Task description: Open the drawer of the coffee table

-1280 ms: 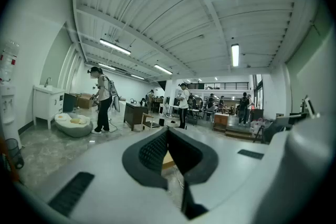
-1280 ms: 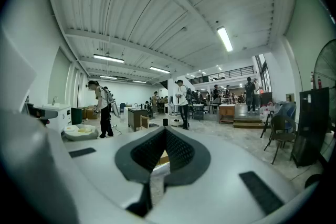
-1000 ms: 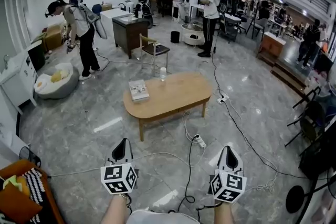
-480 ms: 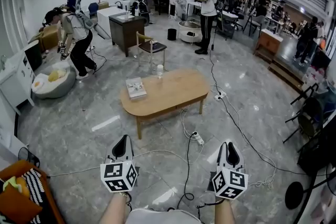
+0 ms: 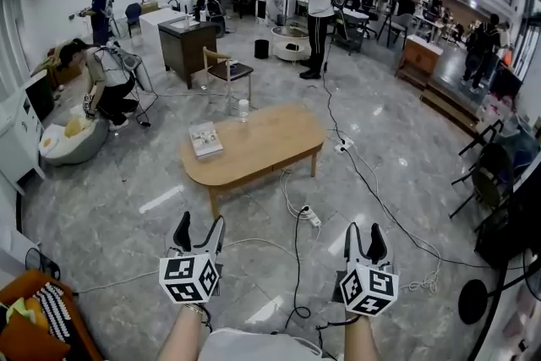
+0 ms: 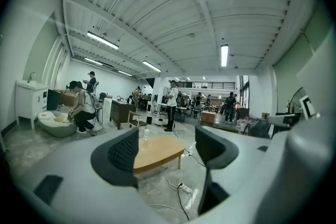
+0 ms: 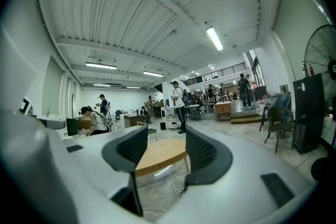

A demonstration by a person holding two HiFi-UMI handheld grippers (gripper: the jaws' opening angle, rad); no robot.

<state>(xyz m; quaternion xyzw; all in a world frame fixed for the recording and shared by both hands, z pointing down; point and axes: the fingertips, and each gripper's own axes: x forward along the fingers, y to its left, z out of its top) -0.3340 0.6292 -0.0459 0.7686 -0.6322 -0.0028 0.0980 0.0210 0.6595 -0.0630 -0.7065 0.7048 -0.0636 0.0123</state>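
The oval wooden coffee table [image 5: 270, 139] stands on the grey floor well ahead of both grippers; no drawer front can be made out from here. A book [image 5: 205, 139] and a small bottle [image 5: 243, 110] rest on its top. My left gripper [image 5: 198, 226] and right gripper [image 5: 365, 237] are held low side by side, pointing at the table, far short of it. Both have just been opening and stand open with nothing between their jaws. The table [image 6: 155, 153] shows through the left gripper [image 6: 168, 139], and the same table [image 7: 160, 157] through the right gripper [image 7: 165, 147].
A power strip [image 5: 308, 217] and cables trail over the floor between me and the table. Behind the table are a chair [image 5: 226, 72] and a dark cabinet [image 5: 182, 46]. A person crouches by a beanbag [image 5: 72, 139] at left; others stand farther back.
Both pairs of jaws were shut in the earlier frames and now stand apart. The left gripper has edged forward. The person at the left has bent down to a crouch.
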